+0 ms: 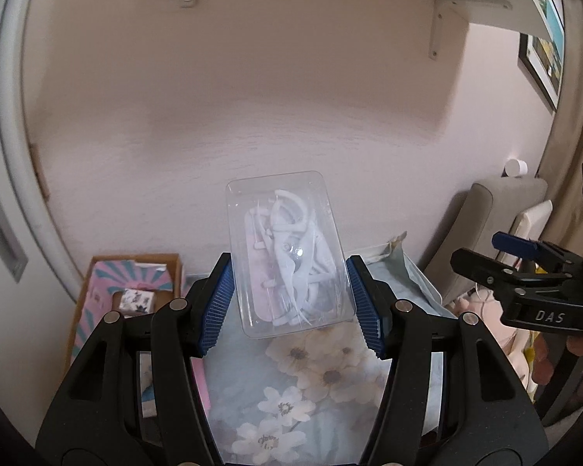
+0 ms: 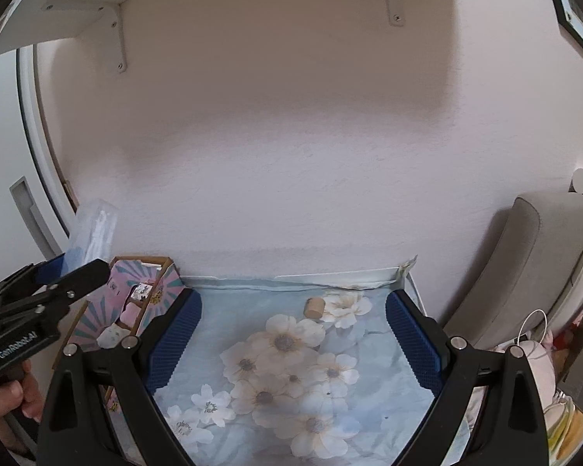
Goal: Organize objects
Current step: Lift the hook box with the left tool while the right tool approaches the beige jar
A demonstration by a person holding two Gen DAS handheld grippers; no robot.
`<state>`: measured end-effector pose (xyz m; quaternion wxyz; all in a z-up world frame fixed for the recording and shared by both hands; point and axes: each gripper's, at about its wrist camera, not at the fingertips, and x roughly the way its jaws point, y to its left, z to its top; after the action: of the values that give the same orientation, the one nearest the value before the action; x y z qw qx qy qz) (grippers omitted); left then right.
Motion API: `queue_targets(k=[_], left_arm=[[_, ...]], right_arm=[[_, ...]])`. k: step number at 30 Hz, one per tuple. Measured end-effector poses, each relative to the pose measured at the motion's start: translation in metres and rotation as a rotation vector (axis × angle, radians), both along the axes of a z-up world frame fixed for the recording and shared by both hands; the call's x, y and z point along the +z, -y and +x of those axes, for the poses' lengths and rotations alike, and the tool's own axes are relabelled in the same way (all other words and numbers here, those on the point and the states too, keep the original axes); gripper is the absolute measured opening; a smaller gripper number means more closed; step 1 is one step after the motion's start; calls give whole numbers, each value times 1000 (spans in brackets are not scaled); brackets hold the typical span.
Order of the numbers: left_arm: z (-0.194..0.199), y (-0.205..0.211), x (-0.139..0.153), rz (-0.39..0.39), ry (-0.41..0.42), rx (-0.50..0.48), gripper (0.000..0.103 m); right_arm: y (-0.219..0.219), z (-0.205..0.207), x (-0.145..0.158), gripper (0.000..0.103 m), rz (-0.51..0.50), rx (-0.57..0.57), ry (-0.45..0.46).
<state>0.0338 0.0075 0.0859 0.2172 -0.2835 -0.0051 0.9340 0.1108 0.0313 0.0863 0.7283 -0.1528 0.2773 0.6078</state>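
My left gripper (image 1: 289, 303) is shut on a clear plastic box (image 1: 287, 252) of white floss picks, held tilted above the flower-patterned table cover (image 1: 311, 388). The blue pads press on the box's two long sides. In the right wrist view the same box (image 2: 93, 229) shows edge-on at the far left, in the left gripper (image 2: 64, 268). My right gripper (image 2: 293, 338) stands open over the cover with nothing between its fingers. It shows at the right edge of the left wrist view (image 1: 486, 250). A small cork (image 2: 315, 307) lies on the cover ahead of it.
A pink and teal cardboard box (image 1: 136, 283) with small items inside stands at the table's back left, also seen in the right view (image 2: 144, 295). A wall rises behind the table, with a shelf on brackets (image 2: 112, 27) above. A grey chair (image 2: 532, 256) stands to the right.
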Motion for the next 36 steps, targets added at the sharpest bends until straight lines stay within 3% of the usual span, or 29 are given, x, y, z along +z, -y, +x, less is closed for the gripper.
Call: queue_targets(k=[12,17,25,36], left_arm=[[10,17,3,26,3,83,55],[10,27,4,32,6,129,55],[9,39,-2,3,2,221,55],[0,45,-6,-11,25,284,55]], right_arm=[[-42,15,-32,95,-72,51,20],[-75,27,-61,95,-126,81,41],[-123,41,-112,95,-191,154,2],[-163,54,-184,95,-295,203,42]])
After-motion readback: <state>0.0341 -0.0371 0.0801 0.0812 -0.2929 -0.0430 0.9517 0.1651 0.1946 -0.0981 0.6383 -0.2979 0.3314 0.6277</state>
